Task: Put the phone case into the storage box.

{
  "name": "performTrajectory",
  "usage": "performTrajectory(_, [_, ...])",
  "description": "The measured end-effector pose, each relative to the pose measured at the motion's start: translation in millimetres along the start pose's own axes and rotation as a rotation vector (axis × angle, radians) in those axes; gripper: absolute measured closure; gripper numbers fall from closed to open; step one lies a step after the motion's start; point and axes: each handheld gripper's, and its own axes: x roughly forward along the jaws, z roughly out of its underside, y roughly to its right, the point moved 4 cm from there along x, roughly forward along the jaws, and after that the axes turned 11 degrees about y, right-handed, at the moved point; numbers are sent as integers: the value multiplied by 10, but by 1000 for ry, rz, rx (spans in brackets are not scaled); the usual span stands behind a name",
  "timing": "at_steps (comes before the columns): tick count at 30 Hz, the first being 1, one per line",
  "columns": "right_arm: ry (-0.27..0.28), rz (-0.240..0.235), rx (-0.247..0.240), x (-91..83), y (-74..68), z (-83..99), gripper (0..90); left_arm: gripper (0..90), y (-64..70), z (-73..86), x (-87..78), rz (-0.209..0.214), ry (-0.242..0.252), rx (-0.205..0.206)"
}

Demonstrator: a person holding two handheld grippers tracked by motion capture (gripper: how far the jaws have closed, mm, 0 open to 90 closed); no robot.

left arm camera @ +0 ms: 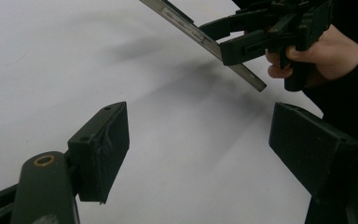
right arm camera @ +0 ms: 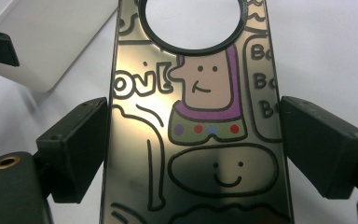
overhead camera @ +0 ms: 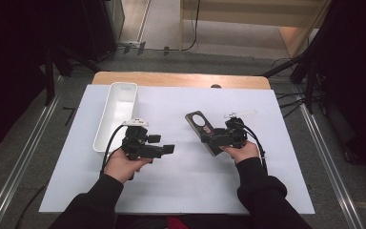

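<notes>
1. High view: right hand-held gripper (overhead camera: 218, 139) is clamped on a flat phone case (overhead camera: 201, 128) with a round camera hole. The case sits slightly right of centre over the white counter (overhead camera: 181, 191), its holed end pointing away from the person. Left hand-held gripper (overhead camera: 167, 150) is released, just right of a long white tray (overhead camera: 116, 113), holding nothing.
2. Left gripper view: both black jaws stand wide apart above bare counter (left arm camera: 51, 56). Farther off, the right hand-held gripper (left arm camera: 226, 44) holds the phone case (left arm camera: 200, 37) edge-on and tilted, clear of the surface.
3. Right gripper view: jaws press the two long edges of the phone case (right arm camera: 196, 116). Its printed cartoon face is up. White tray (right arm camera: 42, 46) lies at upper left.
</notes>
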Motion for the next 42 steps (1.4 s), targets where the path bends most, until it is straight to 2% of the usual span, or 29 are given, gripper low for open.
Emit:
performTrajectory(6, [15,19,5,-3,-4,6,110,200,-28,-43,68,-16,-3,-19])
performTrajectory(23, [29,25,11,11,-56,28,110,216,-99,-137,231,-45,21,-67])
performTrajectory(28, [39,24,6,22,-82,39,110,230,-131,-152,263,-62,26,-63])
performTrajectory(32, [46,31,13,26,-98,47,110,241,-136,-166,302,-68,12,-62])
performTrajectory(42, [63,49,19,32,-127,76,110,241,-115,-239,381,-74,13,-83])
